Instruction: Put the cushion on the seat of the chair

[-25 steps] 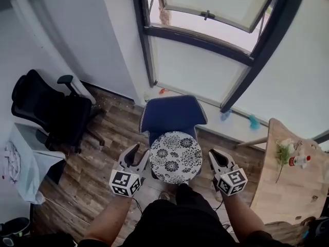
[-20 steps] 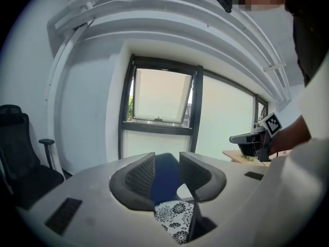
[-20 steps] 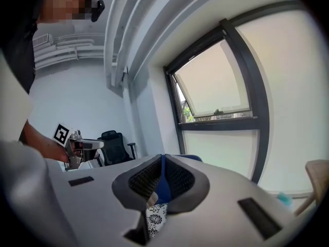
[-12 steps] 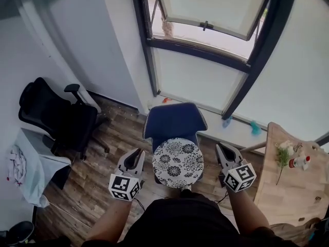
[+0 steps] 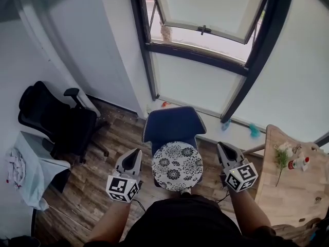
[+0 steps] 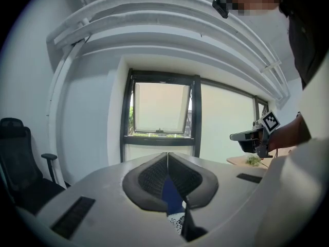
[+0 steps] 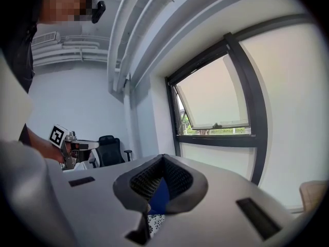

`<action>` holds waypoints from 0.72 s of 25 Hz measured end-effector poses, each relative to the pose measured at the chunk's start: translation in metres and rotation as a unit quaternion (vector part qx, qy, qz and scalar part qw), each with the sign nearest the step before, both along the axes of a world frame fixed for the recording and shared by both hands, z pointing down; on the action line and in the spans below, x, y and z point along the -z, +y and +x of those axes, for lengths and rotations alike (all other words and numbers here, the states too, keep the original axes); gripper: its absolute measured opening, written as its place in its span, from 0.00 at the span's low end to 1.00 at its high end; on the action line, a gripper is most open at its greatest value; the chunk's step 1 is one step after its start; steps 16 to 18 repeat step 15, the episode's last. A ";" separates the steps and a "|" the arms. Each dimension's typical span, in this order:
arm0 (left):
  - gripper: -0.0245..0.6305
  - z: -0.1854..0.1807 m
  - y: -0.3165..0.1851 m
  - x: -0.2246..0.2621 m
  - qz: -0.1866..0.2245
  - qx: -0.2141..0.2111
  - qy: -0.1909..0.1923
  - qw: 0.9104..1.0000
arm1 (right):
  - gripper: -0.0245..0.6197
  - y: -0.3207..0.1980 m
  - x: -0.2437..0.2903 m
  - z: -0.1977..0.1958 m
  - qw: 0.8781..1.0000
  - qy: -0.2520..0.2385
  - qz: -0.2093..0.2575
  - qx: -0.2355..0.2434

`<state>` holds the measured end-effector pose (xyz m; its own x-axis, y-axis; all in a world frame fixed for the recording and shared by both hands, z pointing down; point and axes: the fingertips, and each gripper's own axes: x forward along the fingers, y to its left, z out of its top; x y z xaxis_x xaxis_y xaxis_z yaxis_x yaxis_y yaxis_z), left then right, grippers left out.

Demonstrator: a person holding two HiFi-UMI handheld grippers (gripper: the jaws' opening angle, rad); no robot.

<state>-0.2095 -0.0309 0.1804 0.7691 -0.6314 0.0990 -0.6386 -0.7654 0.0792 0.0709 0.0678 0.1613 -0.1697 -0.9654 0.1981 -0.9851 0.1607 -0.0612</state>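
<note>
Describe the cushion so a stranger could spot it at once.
Find the dark-framed window; directly below it stands a blue chair. The cushion lies on that chair's seat: round and white with a black flower print, where the chair itself and the black office chair at the left are plain.

Cushion (image 5: 177,166): on the seat of the chair (image 5: 172,123), straight before me.
Chair: its backrest stands behind the cushion, toward the window (image 5: 195,76).
My left gripper (image 5: 133,154): just left of the cushion, apart from it.
My right gripper (image 5: 222,148): right of the cushion, apart from it, between chair and side table (image 5: 288,199).
Side table: at right; sprig (image 5: 281,157) and bottle (image 5: 298,162) on it, side by side.
Office chair (image 5: 51,117): far left, by the wall, well apart from the chair.
Low table (image 5: 38,161): left, nearer me than the office chair; cloth (image 5: 14,168) on it.
</note>
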 end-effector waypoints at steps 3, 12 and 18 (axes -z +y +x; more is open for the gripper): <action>0.05 -0.003 -0.004 0.002 0.002 0.003 0.001 1.000 | 0.08 -0.004 0.004 -0.001 1.000 0.003 0.004 0.001; 0.05 0.001 -0.002 0.003 0.008 -0.013 -0.003 1.000 | 0.08 -0.010 0.016 -0.003 1.000 0.005 0.017 -0.001; 0.05 0.003 -0.004 0.005 0.011 -0.019 -0.004 1.000 | 0.08 -0.012 0.017 -0.003 1.000 0.004 0.018 -0.002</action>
